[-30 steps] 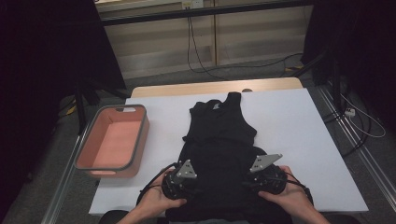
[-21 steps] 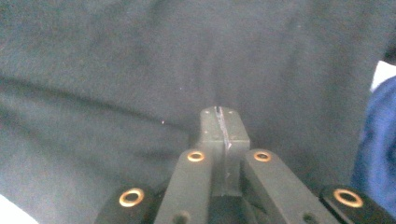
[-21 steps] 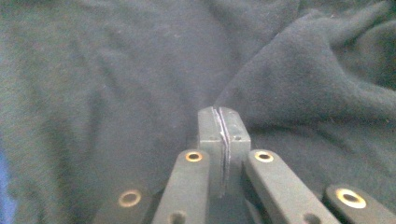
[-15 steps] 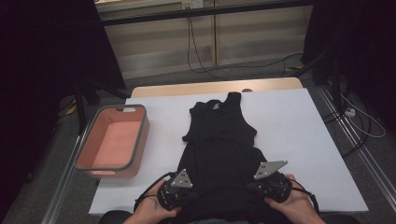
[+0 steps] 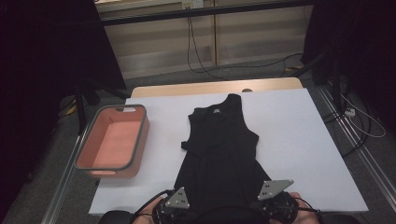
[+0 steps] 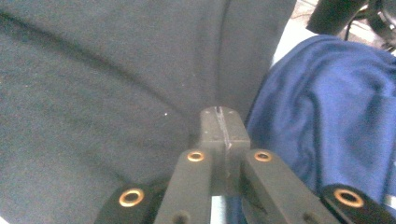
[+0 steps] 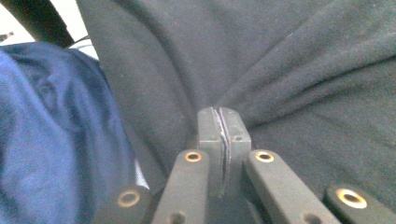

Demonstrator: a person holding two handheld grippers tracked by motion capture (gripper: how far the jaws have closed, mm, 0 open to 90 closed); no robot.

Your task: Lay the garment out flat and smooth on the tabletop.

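The table (image 5: 308, 140) carries a white top that stretches away from the grippers toward a bare strip of pale wood (image 5: 210, 87) along its far edge. Beyond that edge, a grey carpeted floor (image 5: 261, 70) runs up to a light panelled wall (image 5: 243, 32), with black cables (image 5: 196, 51) hanging down it and trailing across the carpet. A dark horizontal bar (image 5: 205, 11) crosses the wall near the top. Black drapes (image 5: 42, 60) darken both sides of the room. To the right of the grippers, a metal rail (image 5: 369, 163) runs alongside the table, with a white cable (image 5: 369, 126) looped on the floor. Light falls evenly on the tabletop.
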